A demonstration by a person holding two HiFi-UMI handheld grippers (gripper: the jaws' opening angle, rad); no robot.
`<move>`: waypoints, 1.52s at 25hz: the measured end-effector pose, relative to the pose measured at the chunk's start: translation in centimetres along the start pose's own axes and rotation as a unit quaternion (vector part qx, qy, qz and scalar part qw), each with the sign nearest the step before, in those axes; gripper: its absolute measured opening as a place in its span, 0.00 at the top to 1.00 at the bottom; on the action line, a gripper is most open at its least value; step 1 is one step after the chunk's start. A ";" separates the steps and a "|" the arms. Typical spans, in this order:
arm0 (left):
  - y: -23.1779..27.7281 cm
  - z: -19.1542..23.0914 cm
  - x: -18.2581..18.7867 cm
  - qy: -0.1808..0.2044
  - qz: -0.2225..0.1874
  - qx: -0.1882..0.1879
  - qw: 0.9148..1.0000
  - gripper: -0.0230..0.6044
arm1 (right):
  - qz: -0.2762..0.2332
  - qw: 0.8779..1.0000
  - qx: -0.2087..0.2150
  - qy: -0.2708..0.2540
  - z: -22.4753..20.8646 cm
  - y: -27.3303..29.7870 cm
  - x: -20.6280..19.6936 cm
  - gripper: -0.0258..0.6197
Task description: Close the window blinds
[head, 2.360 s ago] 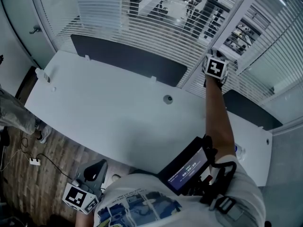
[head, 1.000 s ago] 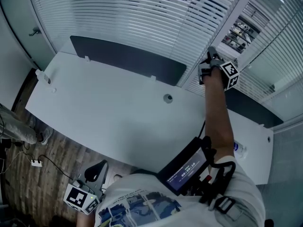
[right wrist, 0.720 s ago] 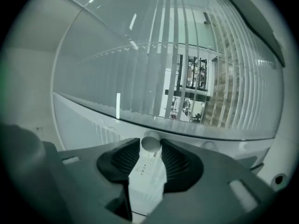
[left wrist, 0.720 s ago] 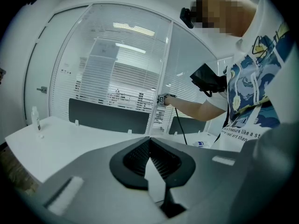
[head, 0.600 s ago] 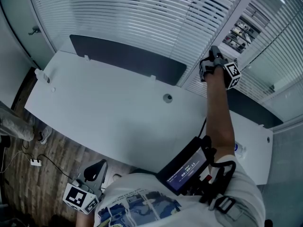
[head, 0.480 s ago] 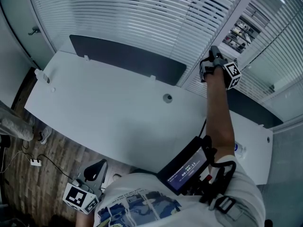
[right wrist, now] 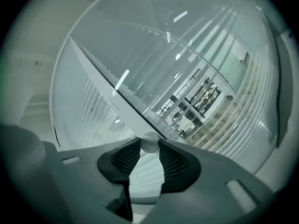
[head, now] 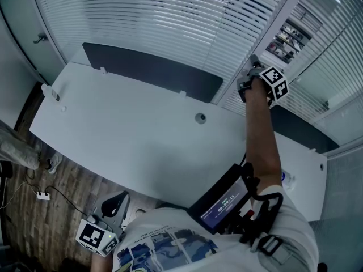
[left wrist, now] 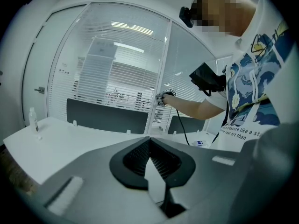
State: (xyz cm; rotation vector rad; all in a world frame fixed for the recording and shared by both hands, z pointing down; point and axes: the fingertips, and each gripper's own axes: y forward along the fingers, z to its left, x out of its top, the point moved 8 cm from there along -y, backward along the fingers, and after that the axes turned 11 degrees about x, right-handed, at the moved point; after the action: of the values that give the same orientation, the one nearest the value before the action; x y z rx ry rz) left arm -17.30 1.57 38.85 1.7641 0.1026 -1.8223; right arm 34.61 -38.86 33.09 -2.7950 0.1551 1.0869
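White slatted blinds (head: 159, 21) hang behind glass beyond the desk; their slats lie nearly flat, with a little still showing through at the top. My right gripper (head: 252, 64) reaches out to the white window post (head: 278, 21). In the right gripper view a small round knob (right wrist: 149, 143) sits between the tips of the right gripper (right wrist: 149, 147), touching both pads; the jaws have just been closing a little on it. My left gripper (head: 115, 202) hangs low beside my body, its jaws (left wrist: 149, 141) meeting at the tips around nothing.
A long white desk (head: 130, 135) with a dark partition panel (head: 147, 69) stands between me and the window. A small bottle (head: 50, 90) is on its left end and another bottle (head: 286, 180) on its right. Another person's legs (head: 17, 146) show at the far left.
The right gripper has rolled on the spot at the post: its marker cube has turned and sits slightly higher. Since the earliest frame the slats have tilted and hide most of the room behind.
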 end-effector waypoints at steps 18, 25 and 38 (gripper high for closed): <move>-0.1 0.0 -0.3 -0.008 0.000 0.003 1.000 0.96 | 0.105 0.929 -0.116 -0.335 2.4 0.7 -0.1 0.77; 0.1 0.0 -0.7 -0.010 -0.001 0.001 1.000 0.96 | 0.137 0.873 -0.145 -0.444 2.8 0.9 -0.9 0.77; 0.2 -0.1 -0.4 -0.010 0.000 0.000 1.000 0.96 | 0.087 0.916 -0.086 -0.383 2.4 0.1 -0.7 0.75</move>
State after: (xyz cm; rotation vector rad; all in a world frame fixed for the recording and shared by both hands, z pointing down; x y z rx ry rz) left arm -17.11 1.59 39.32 1.7454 0.0959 -1.8390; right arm 32.54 -38.55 31.82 -2.2818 0.2247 2.2291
